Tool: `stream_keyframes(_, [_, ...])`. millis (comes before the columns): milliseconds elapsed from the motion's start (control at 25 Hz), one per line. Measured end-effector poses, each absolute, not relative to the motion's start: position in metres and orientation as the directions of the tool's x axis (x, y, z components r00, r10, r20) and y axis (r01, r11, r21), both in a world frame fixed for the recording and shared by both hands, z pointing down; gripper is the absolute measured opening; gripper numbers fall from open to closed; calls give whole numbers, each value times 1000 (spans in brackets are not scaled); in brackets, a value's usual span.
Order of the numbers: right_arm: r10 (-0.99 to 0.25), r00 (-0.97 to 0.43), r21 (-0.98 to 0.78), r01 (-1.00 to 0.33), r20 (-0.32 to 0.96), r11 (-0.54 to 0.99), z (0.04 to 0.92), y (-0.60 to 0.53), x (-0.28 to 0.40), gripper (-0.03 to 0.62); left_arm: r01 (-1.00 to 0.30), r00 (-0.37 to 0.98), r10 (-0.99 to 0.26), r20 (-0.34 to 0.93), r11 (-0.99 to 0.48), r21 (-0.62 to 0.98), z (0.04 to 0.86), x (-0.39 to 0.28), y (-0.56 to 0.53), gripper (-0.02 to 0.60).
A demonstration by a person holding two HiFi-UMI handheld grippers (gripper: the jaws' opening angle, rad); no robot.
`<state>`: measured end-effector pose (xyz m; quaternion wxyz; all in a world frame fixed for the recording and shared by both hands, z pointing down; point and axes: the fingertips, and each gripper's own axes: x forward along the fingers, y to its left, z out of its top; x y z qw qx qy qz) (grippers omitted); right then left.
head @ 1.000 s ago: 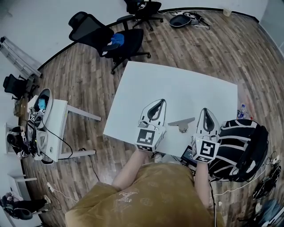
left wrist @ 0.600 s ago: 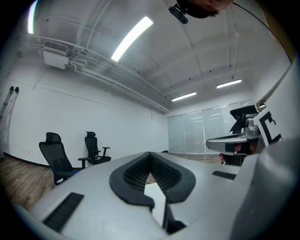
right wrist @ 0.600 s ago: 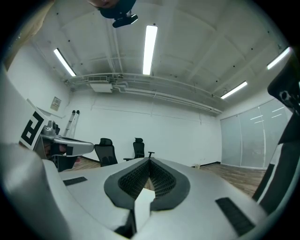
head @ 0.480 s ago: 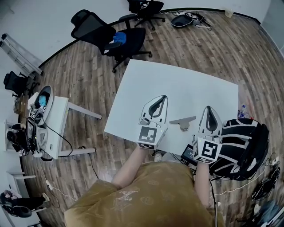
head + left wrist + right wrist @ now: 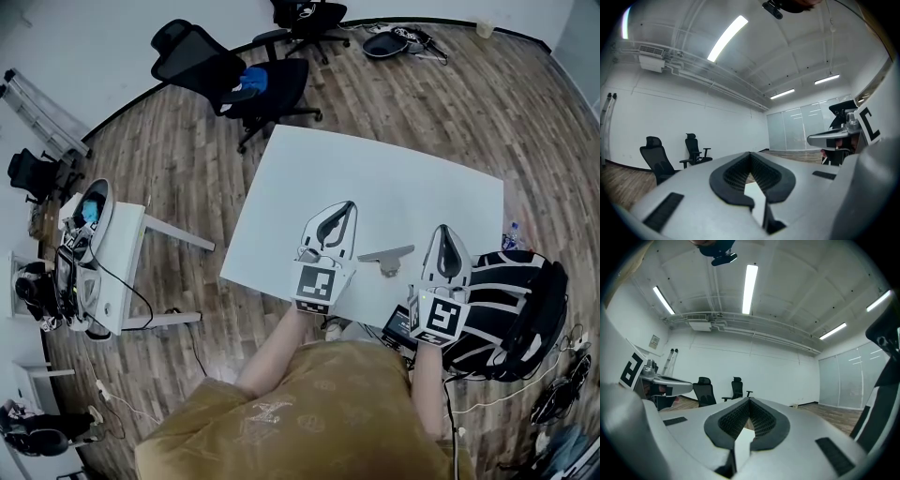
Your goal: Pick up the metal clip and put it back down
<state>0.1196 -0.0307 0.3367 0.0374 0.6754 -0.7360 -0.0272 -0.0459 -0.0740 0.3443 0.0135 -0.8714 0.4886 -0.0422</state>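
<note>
1. Head view.
   - Desk (image 5: pixel 375 178): white, bare apart from the items below.
   - Metal clip (image 5: pixel 385 257): lies flat on the desk between the two tools, right of the left one and left of the right one. It sits beside their bodies, short of their tips, and touches neither.
   - Left hand-held gripper (image 5: pixel 345 207): rests near the desk's near edge, tip pointing away from the person.
   - Right hand-held gripper (image 5: pixel 442 229): rests parallel to the left one, just past the clip, with a striped backpack (image 5: pixel 511 309) on its outer side.

2. Left gripper view.
   - Left hand-held gripper (image 5: pixel 750 154): jaws drawn together at the tip, nothing between the ribbed pads.
   - Metal clip (image 5: pixel 829 137): seen edge-on to the right of the jaws, well clear of them.

3. Right gripper view.
   - Right hand-held gripper (image 5: pixel 749 400): jaws narrow, tips meeting, nothing held.
   - Metal clip (image 5: pixel 665 381): seen off to the left of the jaws.

4. Progress, as judged.
   - The clip is down on the desk and in no grip.
   - These views cannot settle whether the lift is yet to come or already finished.
   - If it is yet to come, everything remains: open, reach sideways, close, raise, set down.
</note>
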Motion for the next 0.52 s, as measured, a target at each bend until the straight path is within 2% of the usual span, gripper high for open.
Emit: stream_keyframes(520, [-996,-78,95,-992,32,80,345,-35,124,8,-853,513,-855,79,-518,-65,353,-45,-78,6])
